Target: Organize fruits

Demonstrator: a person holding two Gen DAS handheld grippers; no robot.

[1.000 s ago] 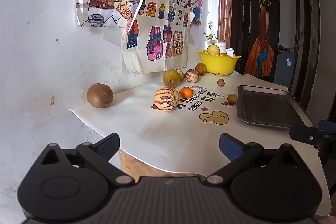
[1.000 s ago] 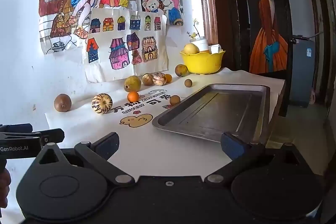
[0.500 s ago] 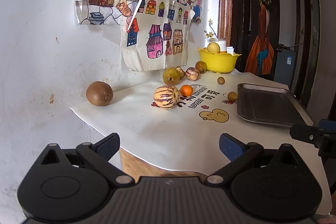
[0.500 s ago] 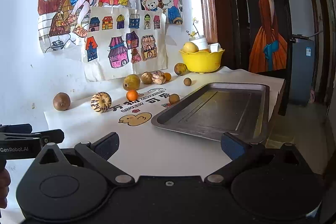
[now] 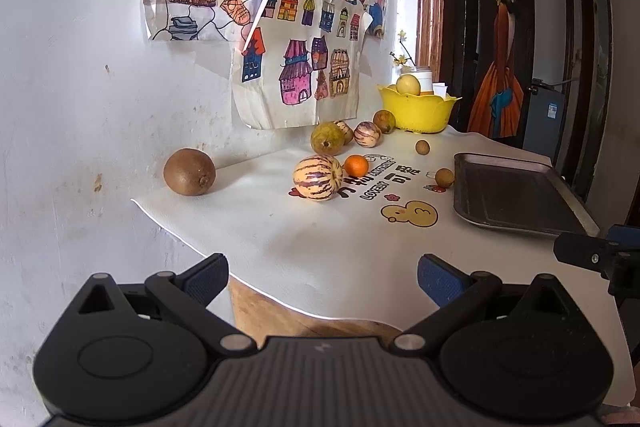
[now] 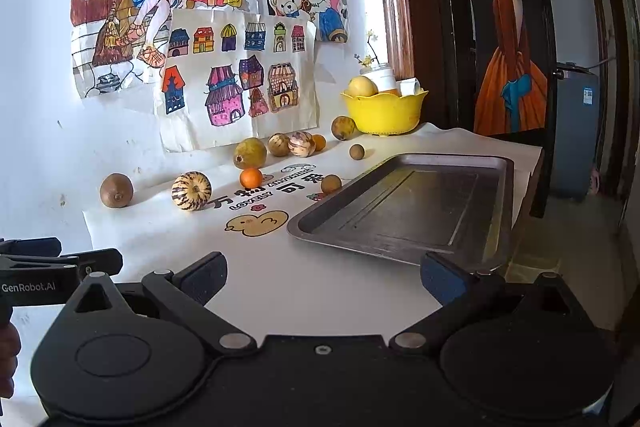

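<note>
White plaster wall (image 5: 80,87) runs behind the table, hung with children's drawings (image 6: 236,83) of little houses and cartoon figures. Over the table lies a white cloth (image 5: 320,247) printed with a yellow duck (image 6: 258,223) and some lettering.

Fruit is scattered along the far side of the cloth. A kiwi (image 5: 189,171) sits farthest left, close to the wall. To its right rests a striped pepino melon (image 5: 318,178), with a small orange (image 5: 356,165) just beside it. Further back are a greenish round fruit (image 5: 327,138), two more striped fruits (image 6: 301,143) and a brown one (image 6: 343,127) next to a yellow bowl (image 6: 384,113) that holds a yellow fruit. Two small brown longan-like fruits (image 6: 331,183) lie nearer the tray, well apart from each other.

On the right sits a dark metal baking tray (image 6: 412,207) with nothing in it.

Both grippers hang at the near edge of the table, clear of the fruit. Left gripper (image 5: 323,277) has its blue-padded fingers spread wide, gripping nothing. Right gripper (image 6: 324,277) is likewise spread wide with nothing between, its right finger (image 6: 440,279) near the tray's near rim.
</note>
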